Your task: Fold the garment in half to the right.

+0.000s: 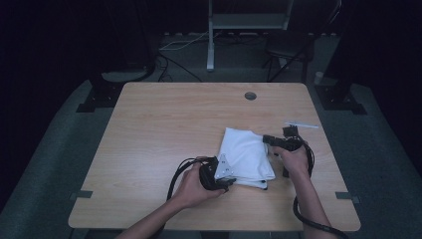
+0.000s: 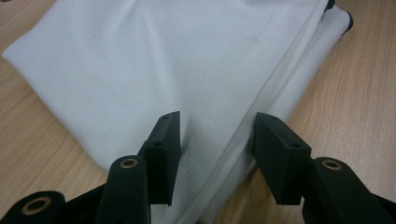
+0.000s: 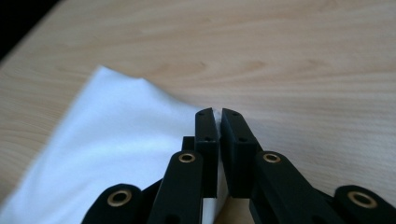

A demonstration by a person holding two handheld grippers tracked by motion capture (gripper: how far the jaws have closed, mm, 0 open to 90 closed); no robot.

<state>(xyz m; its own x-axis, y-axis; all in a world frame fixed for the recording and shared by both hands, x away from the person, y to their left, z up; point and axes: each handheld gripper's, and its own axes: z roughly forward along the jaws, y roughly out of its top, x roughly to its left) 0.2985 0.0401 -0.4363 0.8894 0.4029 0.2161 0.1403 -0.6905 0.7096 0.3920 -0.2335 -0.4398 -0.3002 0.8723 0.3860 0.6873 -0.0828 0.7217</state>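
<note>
Left tool (image 2: 217,140) jaws apart; right tool (image 3: 218,122) jaws closed.

No readable text, apparently, on anything.

Folded white woven cloth (image 2: 154,65) lying soft and matt, stitched hem line showing along edge. Pale wood-grain table top (image 1: 164,124) looking smooth, faintly sheened. Black matt plastic left gripper (image 2: 215,154) and right gripper (image 3: 217,140) showing brass-coloured metal rivets.
</note>
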